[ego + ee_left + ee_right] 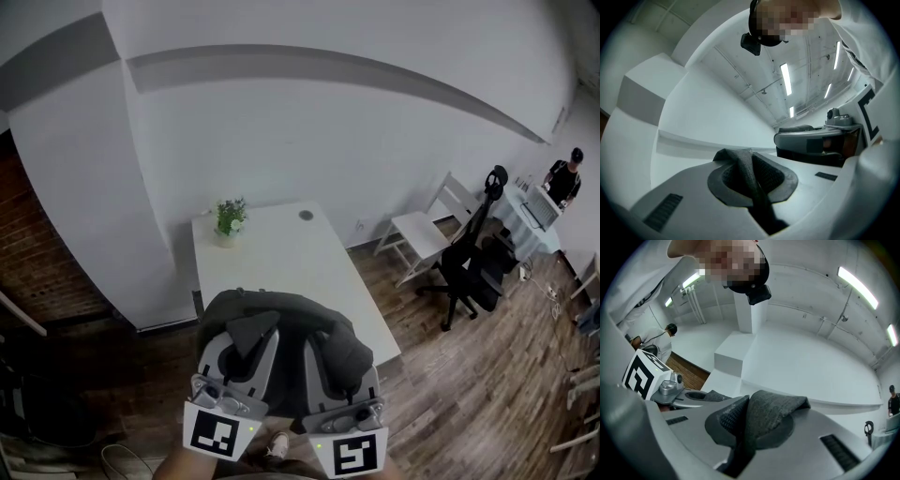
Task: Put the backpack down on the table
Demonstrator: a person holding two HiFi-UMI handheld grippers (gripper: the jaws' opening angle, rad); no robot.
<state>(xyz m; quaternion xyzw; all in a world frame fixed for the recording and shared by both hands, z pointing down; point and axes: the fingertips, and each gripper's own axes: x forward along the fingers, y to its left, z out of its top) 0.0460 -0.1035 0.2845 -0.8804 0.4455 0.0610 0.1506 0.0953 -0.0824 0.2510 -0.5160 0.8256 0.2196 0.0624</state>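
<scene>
A dark grey backpack (286, 323) hangs over the near end of a white table (281, 258), held up by both grippers from my side. In the head view my left gripper (249, 342) and right gripper (321, 354) sit side by side against its top. In the left gripper view the left gripper (749, 164) is shut on a dark fabric strap (752, 180) that runs between its fingers. In the right gripper view the right gripper (749, 414) is shut on a fold of grey fabric (773, 413). The backpack's lower part is hidden behind the grippers.
A small potted plant (230, 217) stands at the table's far left corner, with a round dark spot (307, 215) at the far right. White chairs (424, 232) and a black office chair (467, 267) stand to the right on the wood floor. A person (565, 178) is at a far desk.
</scene>
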